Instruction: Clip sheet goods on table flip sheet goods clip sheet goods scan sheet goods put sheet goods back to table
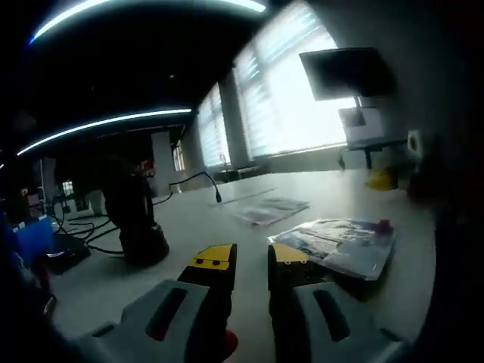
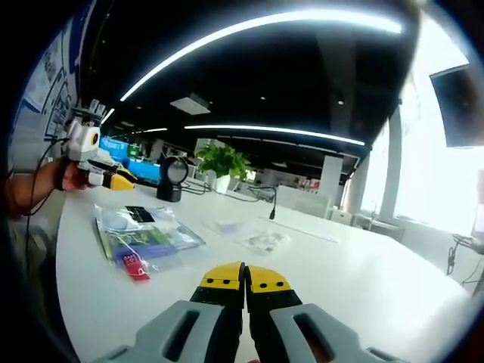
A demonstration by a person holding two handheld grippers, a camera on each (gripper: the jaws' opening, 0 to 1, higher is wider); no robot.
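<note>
The sheet goods (image 1: 340,246), a flat clear packet with blue and purple print and a red tag, lie on the white table (image 1: 227,227) just right of and beyond my left gripper (image 1: 252,261). Its yellow-tipped jaws stand a little open with nothing between them. In the right gripper view the same packet (image 2: 144,234) lies to the left, well ahead of my right gripper (image 2: 244,278), whose jaws are shut together and hold nothing. The left gripper (image 2: 102,166), held by a hand, hovers above the table's far left end.
A black scanner on a stand (image 1: 140,219) sits left of the left gripper, with cables (image 1: 189,181) trailing behind it. Smaller clear packets (image 2: 261,240) lie mid-table. A potted plant (image 2: 223,162) and blue boxes (image 2: 125,147) stand at the far edge.
</note>
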